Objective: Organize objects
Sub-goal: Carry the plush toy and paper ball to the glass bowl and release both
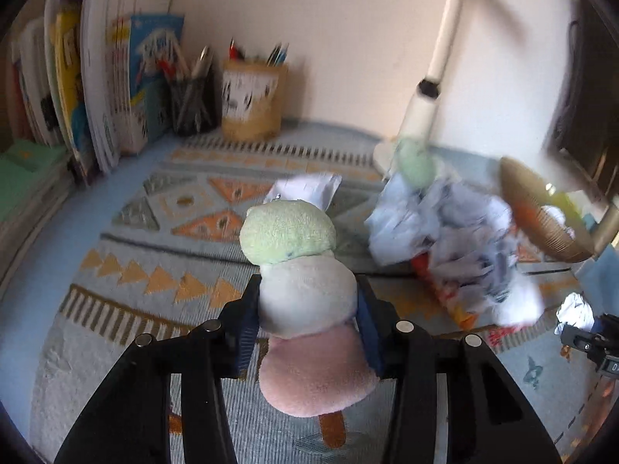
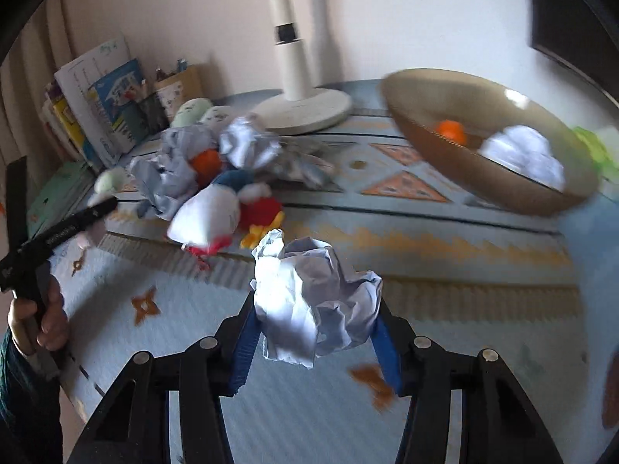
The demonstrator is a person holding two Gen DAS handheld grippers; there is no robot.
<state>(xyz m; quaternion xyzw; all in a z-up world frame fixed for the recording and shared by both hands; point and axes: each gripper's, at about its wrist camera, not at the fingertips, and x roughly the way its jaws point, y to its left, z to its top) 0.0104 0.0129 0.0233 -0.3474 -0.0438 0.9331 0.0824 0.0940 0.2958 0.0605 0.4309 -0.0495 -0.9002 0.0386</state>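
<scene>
Clearly, in the left wrist view, a plush (image 1: 301,282) is pinched at its middle by the left gripper (image 1: 307,319), above the mat (image 1: 127,309), likely for sorting. In the right wrist view, a paper ball (image 2: 315,301) is clamped by the right gripper (image 2: 315,342), probably bound for the bowl (image 2: 464,166) holding similar paper.

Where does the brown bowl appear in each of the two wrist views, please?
Left wrist view: the brown bowl sits at the right edge, tilted, blurred.
Right wrist view: it fills the upper right, rim nearest, with crumpled paper inside.
Shared landmark: the white lamp base by the wall.
</scene>
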